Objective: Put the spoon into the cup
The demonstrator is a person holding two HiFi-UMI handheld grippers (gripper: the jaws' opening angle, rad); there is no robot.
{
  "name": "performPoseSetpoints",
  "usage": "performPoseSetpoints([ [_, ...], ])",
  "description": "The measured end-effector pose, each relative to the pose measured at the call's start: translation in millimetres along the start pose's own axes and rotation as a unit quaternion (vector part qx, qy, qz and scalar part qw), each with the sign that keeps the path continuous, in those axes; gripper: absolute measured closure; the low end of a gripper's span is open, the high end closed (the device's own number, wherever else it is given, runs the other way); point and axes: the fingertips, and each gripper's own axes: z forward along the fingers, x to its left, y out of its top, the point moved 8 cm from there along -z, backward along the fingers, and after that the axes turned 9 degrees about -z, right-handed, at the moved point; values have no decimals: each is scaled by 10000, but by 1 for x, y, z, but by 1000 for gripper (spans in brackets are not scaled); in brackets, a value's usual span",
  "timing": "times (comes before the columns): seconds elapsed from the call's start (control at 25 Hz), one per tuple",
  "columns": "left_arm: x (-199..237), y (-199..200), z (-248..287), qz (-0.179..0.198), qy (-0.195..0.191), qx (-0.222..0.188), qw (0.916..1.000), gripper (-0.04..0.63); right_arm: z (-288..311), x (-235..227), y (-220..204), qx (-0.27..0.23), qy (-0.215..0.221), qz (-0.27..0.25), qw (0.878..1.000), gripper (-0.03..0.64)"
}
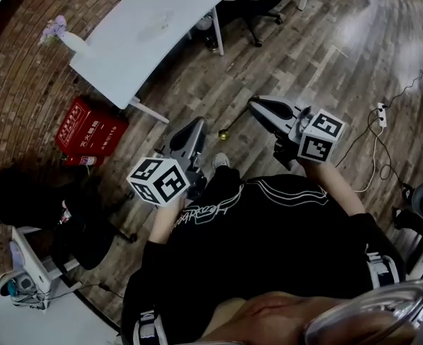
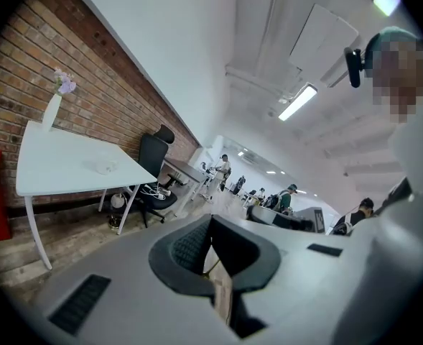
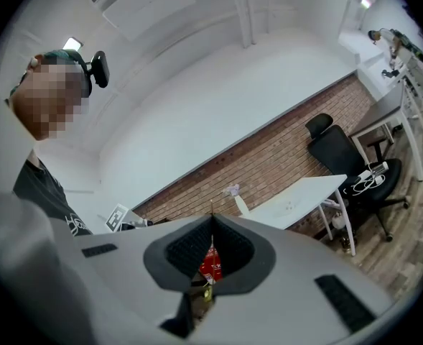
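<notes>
Holding left grey plastic gripper point(image 1: 197, 124) and right grey plastic gripper point(image 1: 256, 104) well apart from white rectangular table point(image 1: 146, 34), jaws closed tip-to-tip on nothing (spoon and cup not discernible); advisably opening one before reaching.

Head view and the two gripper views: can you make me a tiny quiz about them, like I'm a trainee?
1. True or false: the vase stands on the white table.
2. What colour is the box on the floor by the brick wall? A blue, B red, C green.
3. Fill in: the fingers of the left gripper and of the right gripper are ____, with nothing held between them.
Key: 1 true; 2 B; 3 shut.
</notes>
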Motion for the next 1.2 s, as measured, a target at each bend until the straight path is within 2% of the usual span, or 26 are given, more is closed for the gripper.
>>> performPoseSetpoints([
  [0.36,69,64,35,-46,-141,163,9998,592,75,-51,12,-95,-249,43,9996,617],
  [0.68,121,126,36,-125,-212,135,9996,592,149,-71,31,13,-311,-18,9995,618],
  [1.2,149,156,45,-143,-244,7,9996,592,185,-93,47,-15,-424,-144,9990,618],
])
